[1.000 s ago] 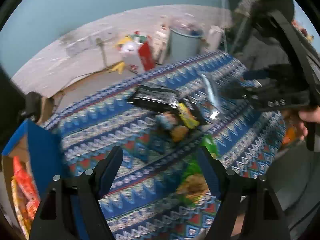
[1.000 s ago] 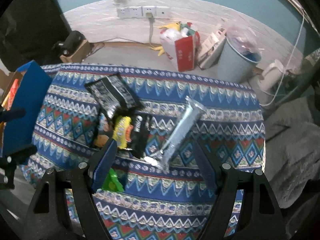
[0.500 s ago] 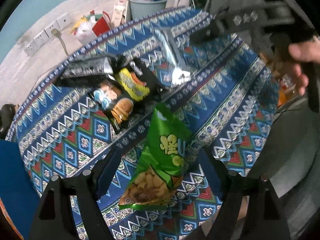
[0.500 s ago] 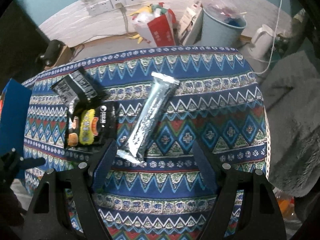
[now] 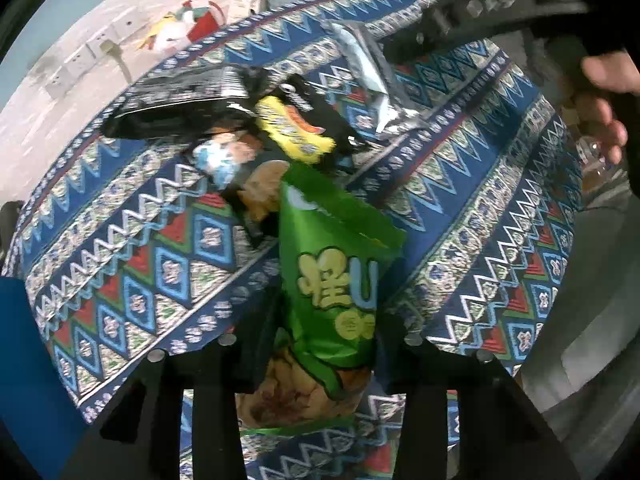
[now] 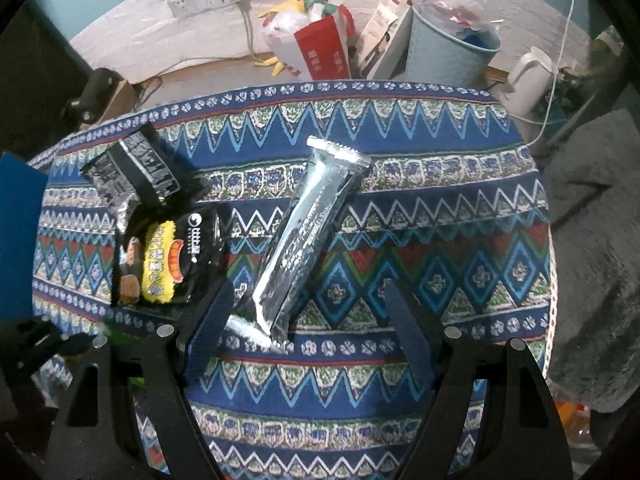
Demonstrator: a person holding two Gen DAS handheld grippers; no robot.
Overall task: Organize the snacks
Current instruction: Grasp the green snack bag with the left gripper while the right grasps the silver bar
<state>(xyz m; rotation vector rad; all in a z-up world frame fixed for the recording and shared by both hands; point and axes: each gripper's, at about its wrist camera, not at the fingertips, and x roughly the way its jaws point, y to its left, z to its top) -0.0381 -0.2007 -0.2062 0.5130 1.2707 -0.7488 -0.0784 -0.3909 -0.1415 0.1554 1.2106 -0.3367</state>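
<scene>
A: Since a second ago, the left gripper (image 5: 326, 344) has been brought down over the patterned tablecloth (image 5: 120, 272), and a green snack bag (image 5: 332, 292) that lay loose between wide fingers is now pinched. How is it seen from the left wrist?

B: The jaws are seen closing, with the green bag's lower half caught between them at 6 o'clock. The bag is stood up toward 12 o'clock, its top edge against the pile: a black-and-yellow packet (image 5: 300, 128), a black packet (image 5: 180, 100) at 10 o'clock. A silver bar wrapper (image 5: 368, 64) is laid at 1 o'clock, under the right gripper (image 5: 460, 24); a hand (image 5: 604, 100) is shown at 3 o'clock.

A: And from the right wrist?

B: The right gripper (image 6: 308, 320) is held wide open, nothing gripped. The silver bar wrapper (image 6: 308, 232) is stretched from 12 o'clock down to its left finger (image 6: 210, 332), its lower end just beside that pad. The black-and-yellow packet (image 6: 164, 260) is placed at 9 o'clock, the black packet (image 6: 128, 172) at 10 o'clock, touching it. A bin (image 6: 452, 52) is set beyond the tablecloth (image 6: 440, 240) at 1 o'clock.
</scene>
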